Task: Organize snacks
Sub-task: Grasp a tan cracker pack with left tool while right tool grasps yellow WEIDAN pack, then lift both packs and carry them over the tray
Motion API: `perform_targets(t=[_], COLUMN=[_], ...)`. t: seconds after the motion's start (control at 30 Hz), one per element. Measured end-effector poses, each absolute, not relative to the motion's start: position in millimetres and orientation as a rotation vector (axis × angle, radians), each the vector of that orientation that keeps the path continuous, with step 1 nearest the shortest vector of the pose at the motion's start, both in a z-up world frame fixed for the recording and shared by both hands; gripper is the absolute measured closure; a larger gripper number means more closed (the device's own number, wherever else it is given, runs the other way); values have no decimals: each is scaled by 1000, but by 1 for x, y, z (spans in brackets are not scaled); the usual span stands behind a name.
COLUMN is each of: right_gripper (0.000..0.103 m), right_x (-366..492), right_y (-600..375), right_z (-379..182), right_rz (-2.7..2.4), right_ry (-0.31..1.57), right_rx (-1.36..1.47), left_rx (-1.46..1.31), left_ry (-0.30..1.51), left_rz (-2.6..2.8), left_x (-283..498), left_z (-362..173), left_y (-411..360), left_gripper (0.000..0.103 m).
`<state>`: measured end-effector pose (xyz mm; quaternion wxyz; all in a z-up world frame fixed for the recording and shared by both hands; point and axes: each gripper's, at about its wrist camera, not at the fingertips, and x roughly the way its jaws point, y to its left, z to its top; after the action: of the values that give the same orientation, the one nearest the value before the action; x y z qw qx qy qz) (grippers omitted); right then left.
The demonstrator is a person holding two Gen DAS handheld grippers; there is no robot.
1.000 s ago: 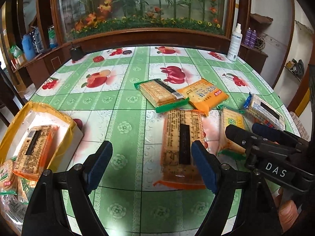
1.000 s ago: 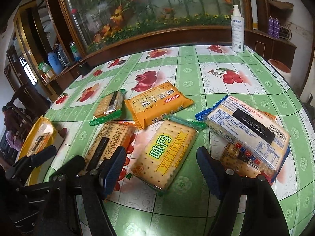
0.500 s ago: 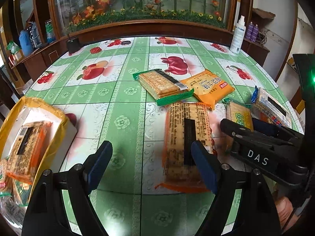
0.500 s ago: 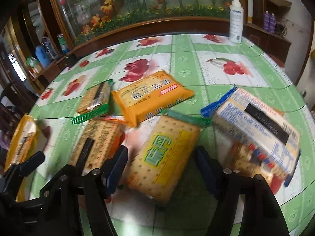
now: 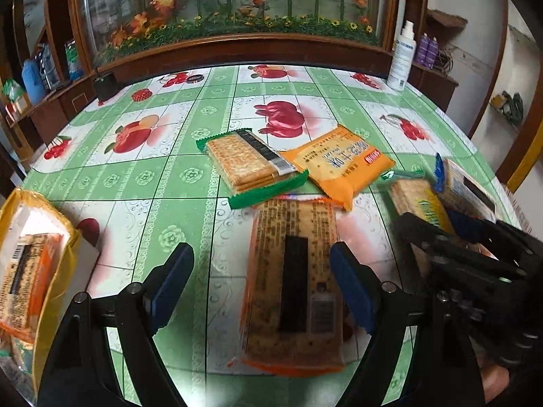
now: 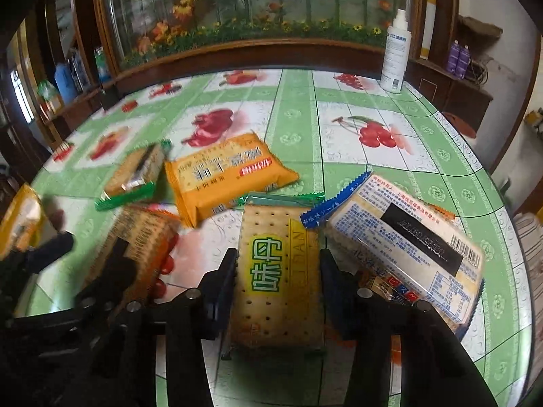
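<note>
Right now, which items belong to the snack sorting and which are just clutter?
Job:
- cracker pack with yellow label, in right gripper
- orange-edged cracker pack, between open left gripper fingers
- orange pack
- green-edged pack
- blue-edged pack
- yellow box

Clutter:
- spray bottle
- purple bottles

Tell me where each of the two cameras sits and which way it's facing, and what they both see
Left wrist: rides the left gripper, angled down across the table; jaws open astride the orange-edged cracker pack; right gripper beside it.
Right wrist: rides the right gripper, angled down; jaws just closed on the green-label cracker pack; left gripper at lower left.
Shared: orange packet, white spray bottle, yellow-lined box.
</note>
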<state>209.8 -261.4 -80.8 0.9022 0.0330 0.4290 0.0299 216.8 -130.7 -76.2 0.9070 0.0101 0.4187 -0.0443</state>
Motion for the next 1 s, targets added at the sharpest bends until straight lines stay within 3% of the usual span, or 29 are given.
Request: perform_targets(t=[0.37,0.6,0.63,0.73,1.0], right_gripper=[55,55,55,55,55], right_x=[200,200,200,199,196], right_y=[-270,-275,-275,-274,-270], right_z=[-57,-54,-54,-53,-49], right_rz=[138,147,148,151,175], right_ry=[798,792,790,779,765], right_rx=[184,204,205,209,211], left_rx=[-80,57,44,49,19], left_ry=[854,902,901,882,859], left_rz=[-233,-158,-162,-133,-87], left_x=[218,224,224,220,189], left_z=[-73,-90,-91,-88,-78], left_y=[-126,-145,-143,-137,-106], left_gripper=[19,19,21,50,51])
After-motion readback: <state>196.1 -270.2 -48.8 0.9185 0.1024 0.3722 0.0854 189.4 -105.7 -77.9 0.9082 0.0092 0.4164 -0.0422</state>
